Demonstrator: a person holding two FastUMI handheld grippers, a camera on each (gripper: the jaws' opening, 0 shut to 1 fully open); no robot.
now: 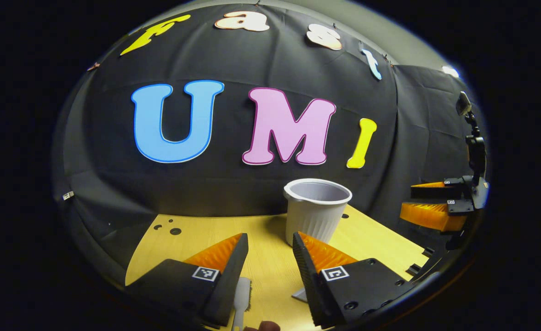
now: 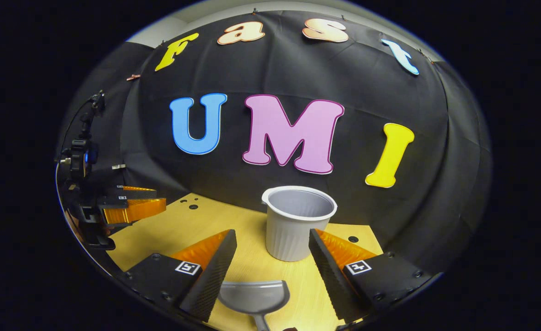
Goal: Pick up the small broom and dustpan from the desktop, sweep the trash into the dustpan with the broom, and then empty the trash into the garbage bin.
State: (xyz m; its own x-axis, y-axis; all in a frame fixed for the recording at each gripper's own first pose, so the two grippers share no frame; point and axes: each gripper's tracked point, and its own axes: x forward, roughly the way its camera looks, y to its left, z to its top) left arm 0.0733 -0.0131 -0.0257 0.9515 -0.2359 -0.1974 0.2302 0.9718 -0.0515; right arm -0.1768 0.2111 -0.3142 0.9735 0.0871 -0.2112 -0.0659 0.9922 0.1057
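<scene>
1. My left gripper (image 1: 270, 257) hangs released, jaws wide, above the small white plastic broom (image 1: 241, 299) lying on the pale wooden desktop (image 1: 270, 230); nothing is grasped.
2. My right gripper (image 2: 272, 255) is likewise spread, empty, over the grey plastic dustpan (image 2: 254, 296).
3. The ribbed white plastic garbage bin (image 2: 293, 225) stands upright beyond (trash I cannot make out); by my judgement, picking up, sweeping and emptying all remain.

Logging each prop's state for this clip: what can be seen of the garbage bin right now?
The garbage bin is a small pale grey cup-shaped tub, plastic by its look, with a rolled rim and ribbed sides. It stands upright and open on the wooden desktop before the black cloth wall; what shows of its inside looks bare. Nothing touches it.
</scene>
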